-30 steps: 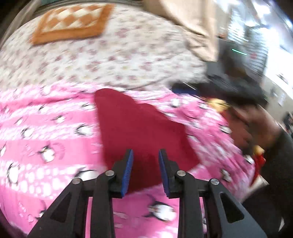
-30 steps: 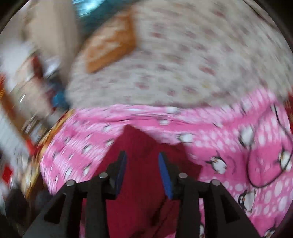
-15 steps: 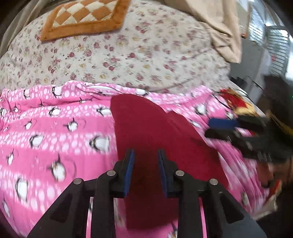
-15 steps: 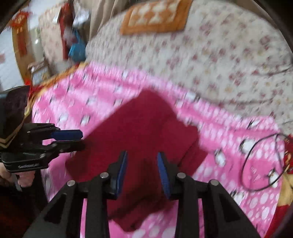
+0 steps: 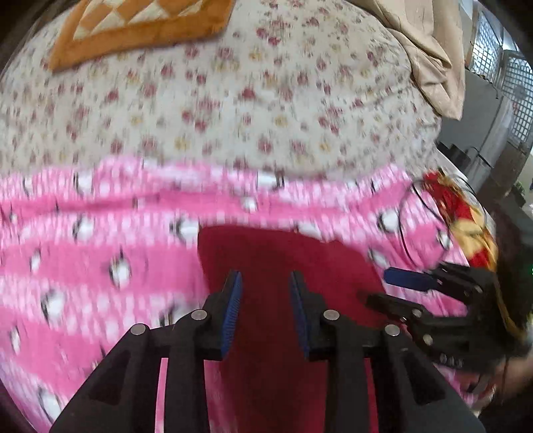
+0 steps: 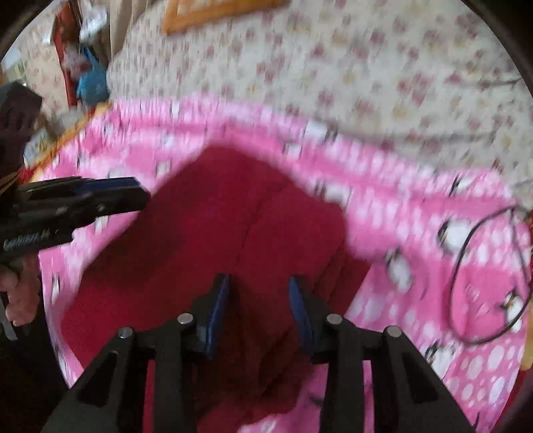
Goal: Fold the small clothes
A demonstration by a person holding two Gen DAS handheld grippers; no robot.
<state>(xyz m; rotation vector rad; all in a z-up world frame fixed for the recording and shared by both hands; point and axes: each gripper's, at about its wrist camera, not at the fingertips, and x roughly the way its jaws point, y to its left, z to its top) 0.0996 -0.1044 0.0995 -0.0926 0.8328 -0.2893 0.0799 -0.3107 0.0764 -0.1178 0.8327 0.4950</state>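
Crimson garment (image 6: 206,239): one, lying spread on the pink penguin-print blanket (image 5: 100,266), a lengthwise crease or seam running down its middle; probably laid flat so a fold can be made cleanly.

Left gripper (image 5: 265,306): one, hovering over the garment's near part. Its jaws are opening, a clear gap between the blue pads, nothing pinched.

Right gripper (image 6: 258,306): one, poised above the garment near its right edge. Its jaws are opening too, with cloth below them, not clamped.

Both seem placed to take hold of the near hem together.

Floral bedspread (image 5: 250,110): one, beneath the blanket.
Orange checked cushion (image 5: 143,26): one, at the far end.
Black looped cable (image 6: 486,276): one, on the blanket right of the garment, apart from it.
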